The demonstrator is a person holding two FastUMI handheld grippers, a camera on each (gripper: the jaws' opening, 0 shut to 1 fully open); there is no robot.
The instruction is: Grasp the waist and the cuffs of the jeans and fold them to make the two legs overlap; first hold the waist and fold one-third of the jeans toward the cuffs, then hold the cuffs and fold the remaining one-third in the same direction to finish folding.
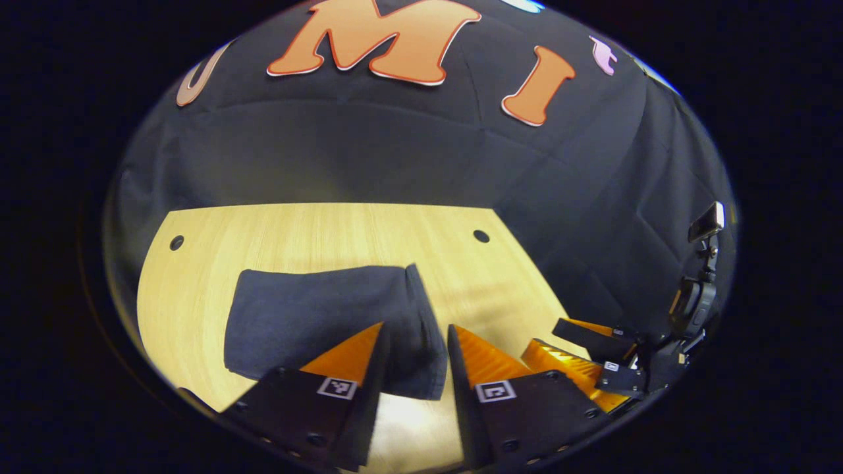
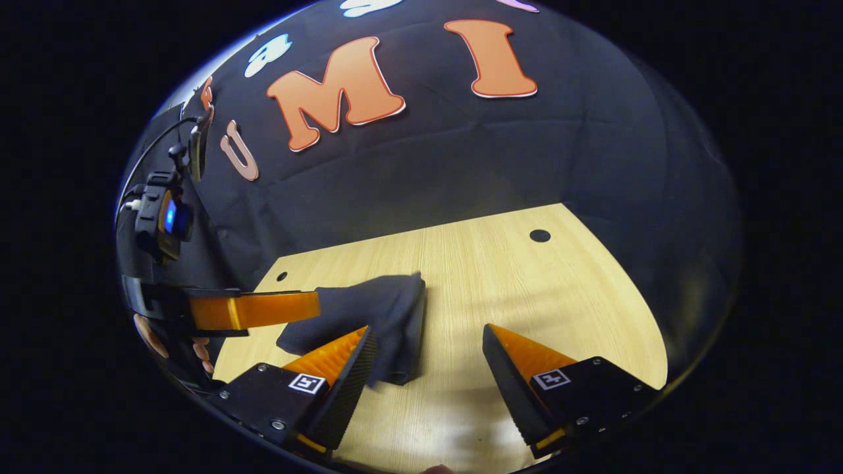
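With both the left gripper (image 1: 416, 342) and right gripper (image 2: 427, 345) spread wide above the tabletop (image 2: 527, 289), a careless brush could unfold the jeans (image 1: 316, 322).

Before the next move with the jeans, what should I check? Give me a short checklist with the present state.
1. Jeans lie folded in a compact bundle on the wooden table: ok.
2. Left gripper open, fingers either side of the bundle's near corner: ok.
3. Right gripper open, nothing held: ok.
4. Bundle fully on the table: ok.
5. Legs overlap evenly inside: cannot tell.
6. All folds finished: cannot tell.
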